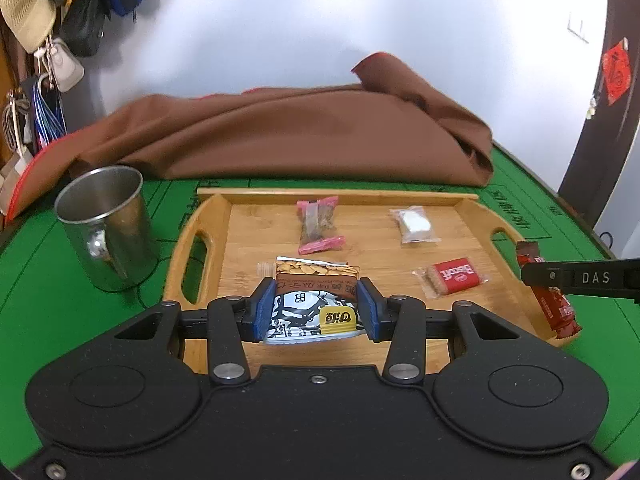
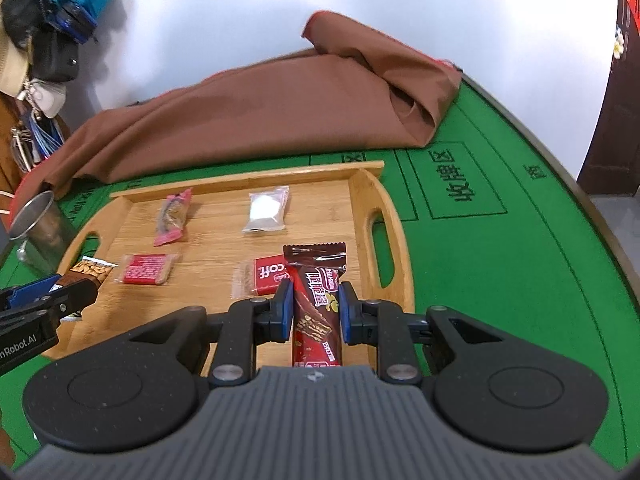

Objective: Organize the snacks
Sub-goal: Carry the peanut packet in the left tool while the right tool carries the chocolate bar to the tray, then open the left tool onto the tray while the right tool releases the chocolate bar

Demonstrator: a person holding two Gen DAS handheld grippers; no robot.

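Observation:
A wooden tray (image 1: pixel 208 216) (image 2: pixel 360 188) lies on the green table. My left gripper (image 1: pixel 316 306) is shut on a sunflower seed packet (image 1: pixel 316 280) over the tray's near left part; the packet also shows in the right wrist view (image 2: pixel 90 270). My right gripper (image 2: pixel 314 306) is shut on a brown chocolate wafer bar (image 2: pixel 316 300) over the tray's right side; the bar also shows in the left wrist view (image 1: pixel 554 304). On the tray lie a pink snack pack (image 1: pixel 318 224) (image 2: pixel 172 216), a white candy pack (image 1: pixel 414 224) (image 2: pixel 266 210) and red Biscoff biscuits (image 1: pixel 452 280) (image 2: pixel 146 270) (image 2: pixel 264 274).
A steel mug (image 1: pixel 108 224) (image 2: pixel 36 224) stands left of the tray. A crumpled brown cloth (image 1: pixel 288 136) (image 2: pixel 260 108) lies behind the tray against the wall. Bags and a hat (image 1: pixel 24 8) hang at the far left. The table's curved edge (image 2: pixel 580 196) runs on the right.

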